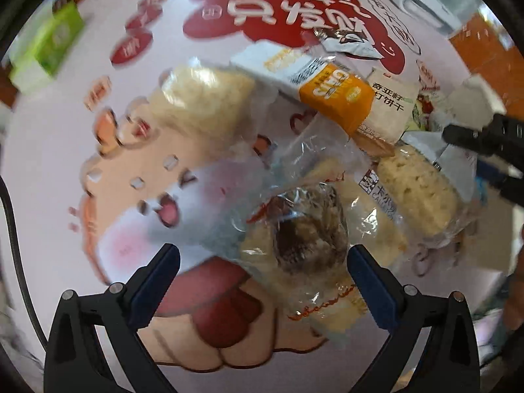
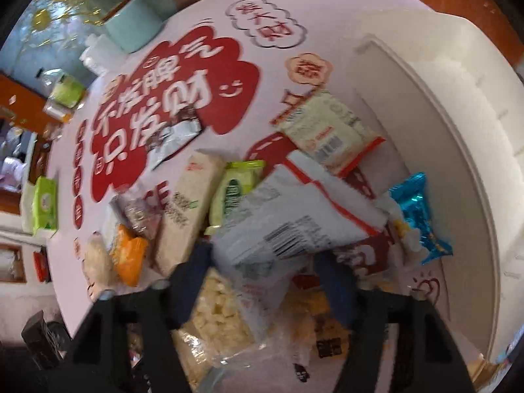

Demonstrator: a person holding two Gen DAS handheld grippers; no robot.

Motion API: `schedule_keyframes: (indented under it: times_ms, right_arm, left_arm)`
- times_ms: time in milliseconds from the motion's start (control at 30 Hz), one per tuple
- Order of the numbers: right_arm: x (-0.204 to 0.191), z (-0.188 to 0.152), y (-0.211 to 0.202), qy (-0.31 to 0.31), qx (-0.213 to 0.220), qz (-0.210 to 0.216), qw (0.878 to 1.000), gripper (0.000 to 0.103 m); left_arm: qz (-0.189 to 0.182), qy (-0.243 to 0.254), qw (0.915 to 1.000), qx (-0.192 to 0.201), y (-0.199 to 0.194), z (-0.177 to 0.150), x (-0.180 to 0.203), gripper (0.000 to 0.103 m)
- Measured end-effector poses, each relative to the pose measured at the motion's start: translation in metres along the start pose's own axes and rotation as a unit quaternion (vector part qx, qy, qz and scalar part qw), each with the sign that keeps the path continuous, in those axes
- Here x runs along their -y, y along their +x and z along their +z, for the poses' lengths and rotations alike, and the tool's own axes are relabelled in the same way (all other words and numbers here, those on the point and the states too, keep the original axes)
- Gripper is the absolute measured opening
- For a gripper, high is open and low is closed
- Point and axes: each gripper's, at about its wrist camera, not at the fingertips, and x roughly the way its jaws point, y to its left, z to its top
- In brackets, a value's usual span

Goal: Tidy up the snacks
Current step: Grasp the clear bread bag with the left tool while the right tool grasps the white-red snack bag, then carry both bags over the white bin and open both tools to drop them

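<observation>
Straddling the clear-wrapped pastry (image 1: 304,239) lower centre, left gripper (image 1: 262,281) wide, right gripper (image 2: 265,262) narrowing around the white packet (image 2: 294,216): slippery film risks slipping.

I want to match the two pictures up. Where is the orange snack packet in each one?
Left wrist view: the orange snack packet lies right of centre, in the upper half, tilted over the pile.
Right wrist view: the same packet sits at lower left, at the pile's left edge.
Shared landmark: the silver and brown wrapper lying on the red cloud print.
</observation>
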Motion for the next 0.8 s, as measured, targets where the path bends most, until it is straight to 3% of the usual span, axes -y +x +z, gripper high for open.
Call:
schedule_keyframes:
  times_ms: [133,200,267,300,333,433,533,800]
  right_arm:
    - [-0.008,-0.003,-0.002,-0.018,0.008,-0.004,1.000,0.046]
    - [-0.011,-0.005,-0.004,-0.027,0.012,-0.002,1.000,0.040]
    - [-0.013,-0.006,-0.005,-0.036,0.016,-0.005,0.999,0.038]
    - [-0.013,-0.007,-0.006,-0.040,0.019,-0.005,0.999,0.037]
    - [-0.014,-0.008,-0.006,-0.043,0.020,-0.003,0.999,0.036]
    - [-0.012,-0.011,-0.011,-0.049,0.029,0.010,0.998,0.033]
    - [-0.010,-0.015,-0.022,-0.059,0.043,0.022,0.997,0.027]
    - [0.000,-0.034,-0.067,-0.064,0.082,0.066,0.992,0.026]
  left_arm:
    - [0.047,0.045,0.9973,0.032,-0.007,0.003,0.022,0.102]
    - [0.051,0.066,0.9958,0.039,-0.006,0.004,0.031,0.096]
    - [0.027,0.078,0.9961,0.029,-0.002,0.008,0.038,0.070]
    - [0.012,0.077,0.9966,0.026,-0.006,0.004,0.032,0.063]
    - [-0.005,0.075,0.9969,0.025,-0.006,0.005,0.034,0.048]
    - [-0.011,0.083,0.9958,0.035,-0.012,0.001,0.035,0.041]
    - [-0.027,0.079,0.9957,0.039,-0.016,-0.004,0.029,0.041]
    - [-0.068,0.054,0.9943,0.063,-0.050,-0.021,0.014,0.040]
